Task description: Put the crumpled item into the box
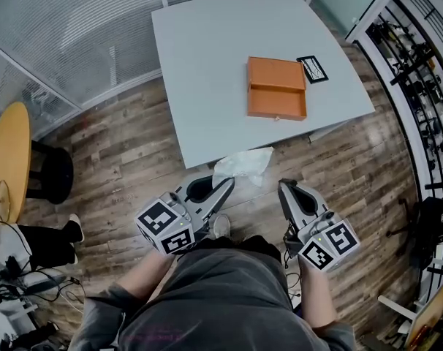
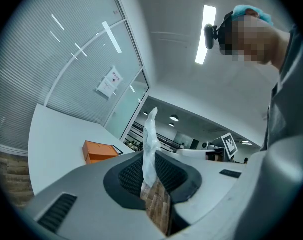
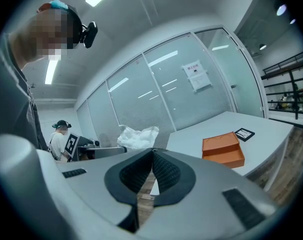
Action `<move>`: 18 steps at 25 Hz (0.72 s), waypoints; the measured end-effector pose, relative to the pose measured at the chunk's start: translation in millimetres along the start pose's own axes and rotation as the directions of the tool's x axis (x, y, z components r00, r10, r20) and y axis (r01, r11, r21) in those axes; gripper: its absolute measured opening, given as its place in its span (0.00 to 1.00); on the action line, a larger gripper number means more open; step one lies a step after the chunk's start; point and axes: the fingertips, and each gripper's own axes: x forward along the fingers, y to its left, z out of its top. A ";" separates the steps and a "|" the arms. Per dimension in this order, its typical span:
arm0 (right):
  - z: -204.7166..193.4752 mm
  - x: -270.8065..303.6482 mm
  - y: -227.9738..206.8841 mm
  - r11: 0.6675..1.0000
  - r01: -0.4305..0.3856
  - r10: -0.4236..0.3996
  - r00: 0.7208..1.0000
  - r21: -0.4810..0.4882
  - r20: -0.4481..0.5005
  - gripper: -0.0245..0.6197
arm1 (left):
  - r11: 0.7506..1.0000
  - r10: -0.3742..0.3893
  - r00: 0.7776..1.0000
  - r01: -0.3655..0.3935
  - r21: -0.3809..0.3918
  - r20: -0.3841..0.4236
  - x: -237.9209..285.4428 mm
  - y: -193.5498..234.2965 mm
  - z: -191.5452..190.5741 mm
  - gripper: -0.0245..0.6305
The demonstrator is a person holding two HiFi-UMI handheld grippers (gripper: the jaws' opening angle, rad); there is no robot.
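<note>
The person stands on the wood floor just short of the near edge of the grey table, both tools held out in front. The left gripper is pinched narrow on the crumpled item, a white wad of thin sheet that sticks out past the jaw tips at 12 o'clock. From above, the wad overlaps the table's near edge, and I cannot tell whether it touches it. The right gripper, at 1 o'clock and apart from the left one, has its jaws pressed together at the tips and carries nothing.

Floor runs open along the table's near side, out toward 10 o'clock and toward 3 o'clock. At 9 o'clock a round yellow table is cut off by the edge of view, with a black round base just beside it. At 8 o'clock another person's leg shows, mostly cut off. A dark rack lines the wall at 2 o'clock, its contents too dim to make out.

Farther on, the box, orange and shallow, lies open on the table at 1 o'clock, near the right edge. Its open tray shows only its own orange floor. A black card lies just beside its far right corner. Glass panels close the room at 11 o'clock
</note>
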 end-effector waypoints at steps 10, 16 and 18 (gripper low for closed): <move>13.2 16.8 -24.2 1.000 0.011 -0.011 1.000 0.013 0.003 0.05 | 1.000 -0.001 1.000 0.001 -0.001 -0.001 20.9 19.9 11.5 0.14; 21.6 31.9 -52.6 1.000 -0.003 0.003 1.000 0.014 -0.013 0.05 | 1.000 0.015 1.000 -0.015 -0.007 -0.005 49.4 36.5 16.1 0.14; 23.7 37.1 -64.8 1.000 -0.011 0.012 1.000 0.019 -0.017 0.05 | 1.000 0.023 1.000 -0.023 -0.009 -0.007 60.7 41.8 16.6 0.14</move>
